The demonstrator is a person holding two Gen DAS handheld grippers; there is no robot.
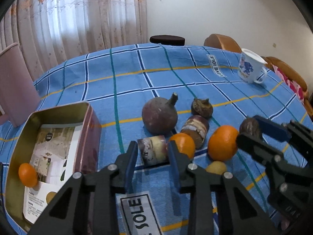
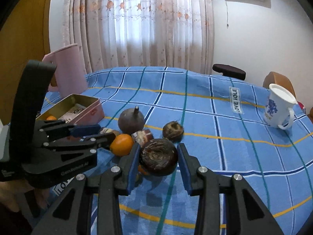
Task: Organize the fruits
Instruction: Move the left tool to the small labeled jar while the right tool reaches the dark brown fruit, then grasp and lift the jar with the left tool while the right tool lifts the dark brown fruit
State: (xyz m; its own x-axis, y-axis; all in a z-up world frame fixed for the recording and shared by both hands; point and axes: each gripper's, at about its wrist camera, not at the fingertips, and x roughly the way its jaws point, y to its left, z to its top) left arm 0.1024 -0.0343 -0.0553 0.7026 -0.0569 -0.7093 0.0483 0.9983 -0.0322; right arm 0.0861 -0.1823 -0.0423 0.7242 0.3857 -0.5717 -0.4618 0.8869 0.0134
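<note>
In the left wrist view my left gripper [image 1: 152, 148] has its jaws around a short cut cane piece [image 1: 153, 152] lying on the blue checked cloth [image 1: 121, 74]; the pads touch its ends. Beside it lie two oranges [image 1: 223, 143], another cane piece [image 1: 195, 130], a large round purple fruit [image 1: 159, 115] and a small yellow fruit [image 1: 216, 167]. An open tin [image 1: 58, 109] at the left holds one orange [image 1: 27, 175]. In the right wrist view my right gripper [image 2: 158, 157] closes around a dark brown round fruit [image 2: 158, 157]. It also shows in the left wrist view [image 1: 250, 127].
A white mug [image 1: 251, 66] with blue print stands at the far right of the table, also in the right wrist view [image 2: 278, 105]. A pink jug [image 2: 68, 70] stands behind the tin. Another brown fruit [image 2: 173, 131] lies beyond the pile. Wooden chairs [image 1: 222, 41] ring the far edge.
</note>
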